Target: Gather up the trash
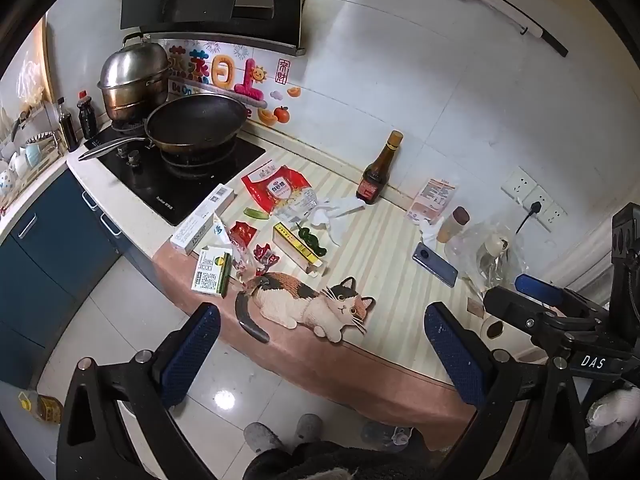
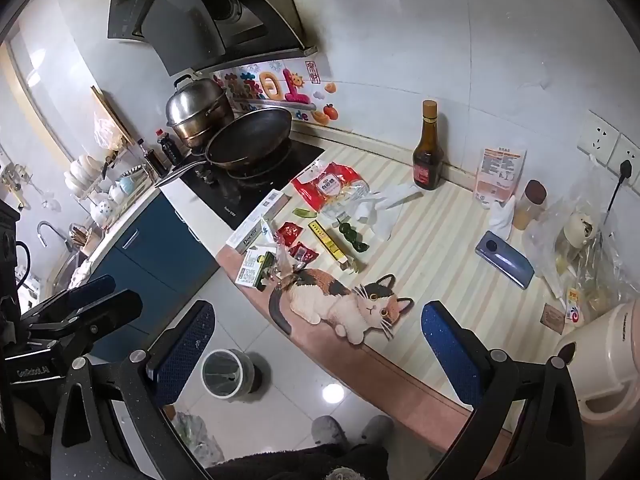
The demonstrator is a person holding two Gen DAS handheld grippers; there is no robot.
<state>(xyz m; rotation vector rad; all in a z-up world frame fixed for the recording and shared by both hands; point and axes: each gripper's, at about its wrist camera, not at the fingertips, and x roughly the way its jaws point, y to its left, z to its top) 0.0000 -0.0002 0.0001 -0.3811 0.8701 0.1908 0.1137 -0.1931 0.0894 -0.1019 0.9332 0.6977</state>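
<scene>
bare mat [image 2: 432, 280] centre, litter [image 2: 304, 236] left

"Doctor" on white box [image 2: 256, 227] | "DAS" on right gripper mount [image 1: 592, 361]

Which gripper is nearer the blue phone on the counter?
Right. The right gripper hovers open off the counter edge with the blue phone just ahead of its right finger. The left gripper, also open, is further left, toward the wrapper pile.
</scene>
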